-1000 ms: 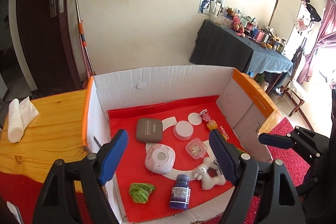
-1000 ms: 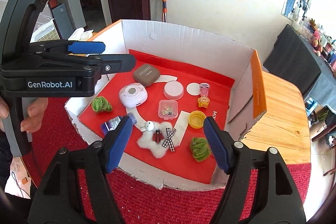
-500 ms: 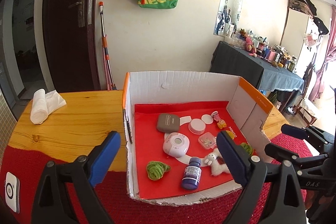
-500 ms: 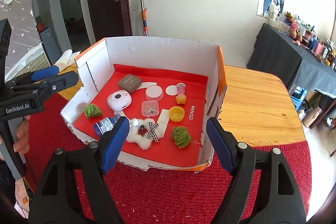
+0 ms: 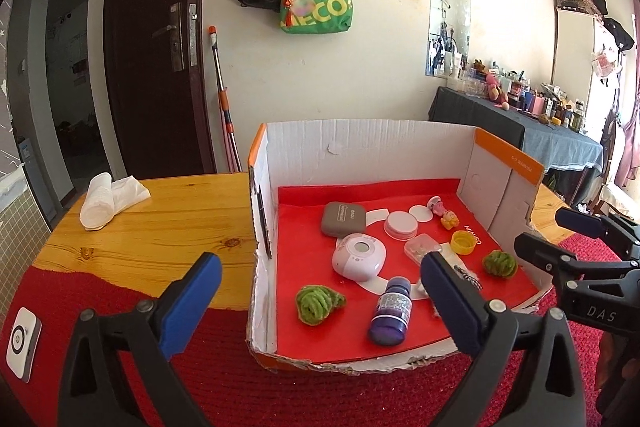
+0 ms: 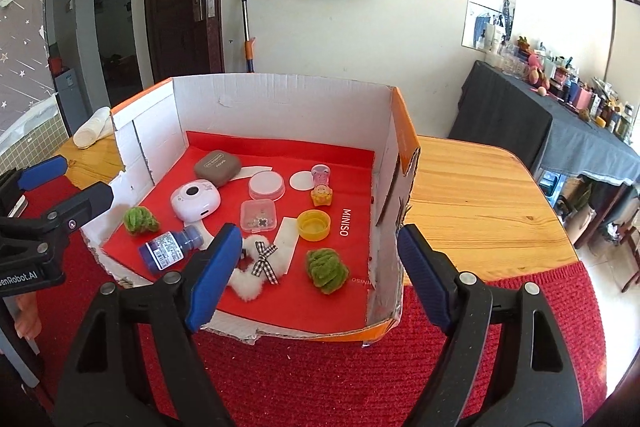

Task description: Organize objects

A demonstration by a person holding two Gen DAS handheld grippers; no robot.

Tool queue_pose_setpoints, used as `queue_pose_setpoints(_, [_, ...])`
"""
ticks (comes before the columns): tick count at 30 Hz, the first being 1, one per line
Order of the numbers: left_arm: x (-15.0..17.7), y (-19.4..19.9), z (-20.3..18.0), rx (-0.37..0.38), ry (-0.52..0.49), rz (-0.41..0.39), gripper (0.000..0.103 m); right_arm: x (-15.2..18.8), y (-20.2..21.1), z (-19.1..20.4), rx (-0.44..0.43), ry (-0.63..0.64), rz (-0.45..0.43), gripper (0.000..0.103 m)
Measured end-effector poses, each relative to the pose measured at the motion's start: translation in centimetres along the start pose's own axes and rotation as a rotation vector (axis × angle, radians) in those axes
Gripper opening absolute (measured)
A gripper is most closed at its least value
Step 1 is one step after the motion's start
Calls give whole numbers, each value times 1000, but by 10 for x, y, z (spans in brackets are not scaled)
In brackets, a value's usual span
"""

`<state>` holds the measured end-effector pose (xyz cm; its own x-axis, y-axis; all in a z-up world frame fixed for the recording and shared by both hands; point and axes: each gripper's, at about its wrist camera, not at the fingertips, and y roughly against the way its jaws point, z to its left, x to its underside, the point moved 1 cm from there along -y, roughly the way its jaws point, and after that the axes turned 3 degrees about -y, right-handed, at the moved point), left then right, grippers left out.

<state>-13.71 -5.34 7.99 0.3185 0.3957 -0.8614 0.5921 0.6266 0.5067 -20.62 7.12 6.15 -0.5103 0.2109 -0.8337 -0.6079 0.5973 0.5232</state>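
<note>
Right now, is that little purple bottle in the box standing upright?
No, the purple bottle lies on its side on the red liner of the cardboard box.

- The left gripper (image 5: 316,301) now sits farther back from the cardboard box (image 5: 360,143) and off to its left; its jaws are opening, wider apart than a second ago, with nothing held between them.
- The right gripper (image 6: 320,269) has also pulled back from the box, jaws wider than before and empty.
- Both views now take in more of the wooden table (image 5: 160,223) and the red rug (image 6: 320,367).
</note>
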Motion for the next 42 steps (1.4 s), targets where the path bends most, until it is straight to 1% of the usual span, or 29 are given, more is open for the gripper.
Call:
queue_pose_setpoints(4, [10,-12,1,-1,15,9,102,6,-10,-3,8,-28,-15,80])
queue_pose_setpoints(8, [16,-19,6,-13,42,8,102,11,-14,0,56,-3,-58,80])
queue_pose_setpoints(10, [16,-20,7,-6,54,9,102,12,-15,0,57,-7,-69,80])
queue_pose_setpoints(13, [16,-20,7,-5,56,6,102,13,-16,-3,51,-22,-65,80])
queue_pose_setpoints(18, [16,-20,1,-21,26,8,102,14,-14,-10,55,-58,-73,81])
queue_pose_setpoints(19, [16,-20,-1,-25,18,9,102,15,-14,-11,47,-62,-69,85])
queue_pose_setpoints(20, [16,-21,-2,-30,13,9,102,15,-15,-12,42,-65,-65,86])
queue_pose_setpoints(28, [16,-22,1,-19,25,13,102,16,-13,-8,39,-52,-71,86])
queue_pose_setpoints(32, [15,-21,0,-24,20,4,102,16,-13,-8,41,-52,-72,91])
queue_pose_setpoints(42, [15,-18,-3,-29,3,-12,103,16,-13,-8,43,-51,-69,93])
